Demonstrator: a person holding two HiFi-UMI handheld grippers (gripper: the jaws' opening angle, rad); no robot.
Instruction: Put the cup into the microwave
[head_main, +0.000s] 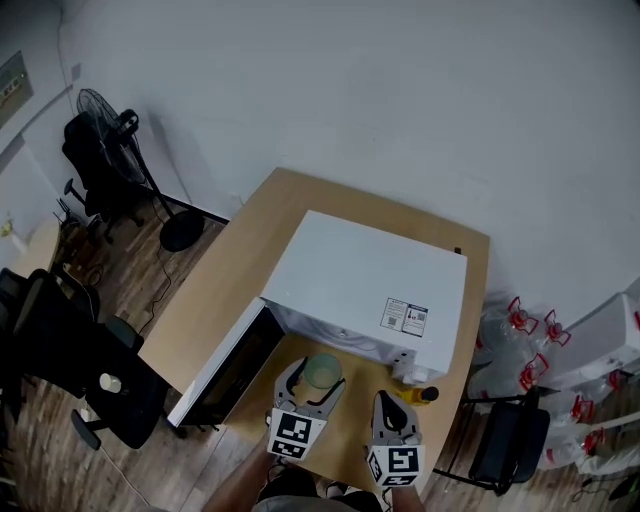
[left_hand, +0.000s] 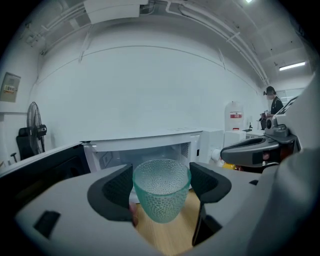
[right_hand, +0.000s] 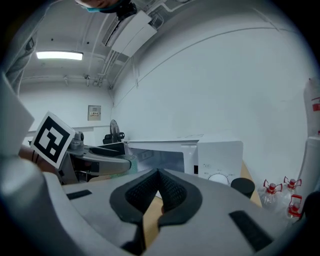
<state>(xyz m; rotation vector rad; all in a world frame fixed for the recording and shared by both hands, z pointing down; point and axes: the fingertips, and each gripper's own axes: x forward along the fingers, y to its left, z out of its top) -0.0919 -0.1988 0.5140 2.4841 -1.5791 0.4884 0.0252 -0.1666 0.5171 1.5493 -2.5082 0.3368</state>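
Where the cup is found: a clear green, dimpled cup (left_hand: 161, 192) is clamped upright between the jaws of the left gripper (left_hand: 161, 186), with one pad pressed to each side of its wall.
Cup position: in the head view the cup (head_main: 323, 371) is seen ringed by the jaws of the left gripper (head_main: 314, 378), outside the oven; bare table wood is seen beneath it.
Microwave: a white microwave (head_main: 365, 275) is set straight ahead of the left jaws, its open cavity just beyond the cup.
Door: the door (head_main: 228, 365) is swung wide open, to the left of the left jaws.
Right gripper: the jaws of the right gripper (right_hand: 159, 189) are closed together, pad against pad, and nothing is held between them; the right gripper (head_main: 392, 404) is kept just right of the left one.
Table: a light wooden table (head_main: 215, 290) carries the microwave.
Other item: a small white and yellow object (head_main: 417, 385) is noted just ahead of the right jaws, beside the microwave's front corner.
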